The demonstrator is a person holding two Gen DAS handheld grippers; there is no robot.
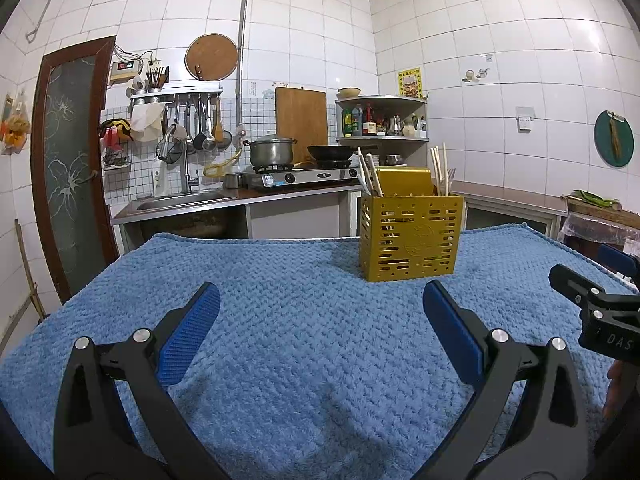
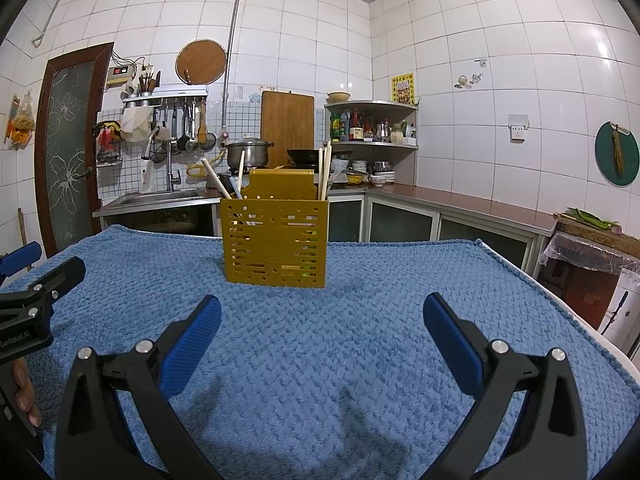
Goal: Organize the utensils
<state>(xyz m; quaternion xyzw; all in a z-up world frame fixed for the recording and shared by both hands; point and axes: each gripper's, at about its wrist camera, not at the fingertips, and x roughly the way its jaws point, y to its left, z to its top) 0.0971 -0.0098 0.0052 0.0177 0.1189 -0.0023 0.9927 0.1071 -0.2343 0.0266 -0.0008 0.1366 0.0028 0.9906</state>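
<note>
Now | left gripper (image 1: 322, 308) jaws wide | right gripper (image 2: 322, 310) jaws wide | slotted yellow utensil holder (image 2: 276, 244) upright on knobbly blue towel (image 2: 360, 340)

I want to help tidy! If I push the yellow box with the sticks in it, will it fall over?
Probably it tips. The yellow box stands tall, and the chopsticks poke above its rim. The blue towel looks soft, so it would likely catch rather than slide.

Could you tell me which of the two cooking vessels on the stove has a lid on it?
The steel pot on the left burner is lidded; the black wok beside it sits open.
</note>
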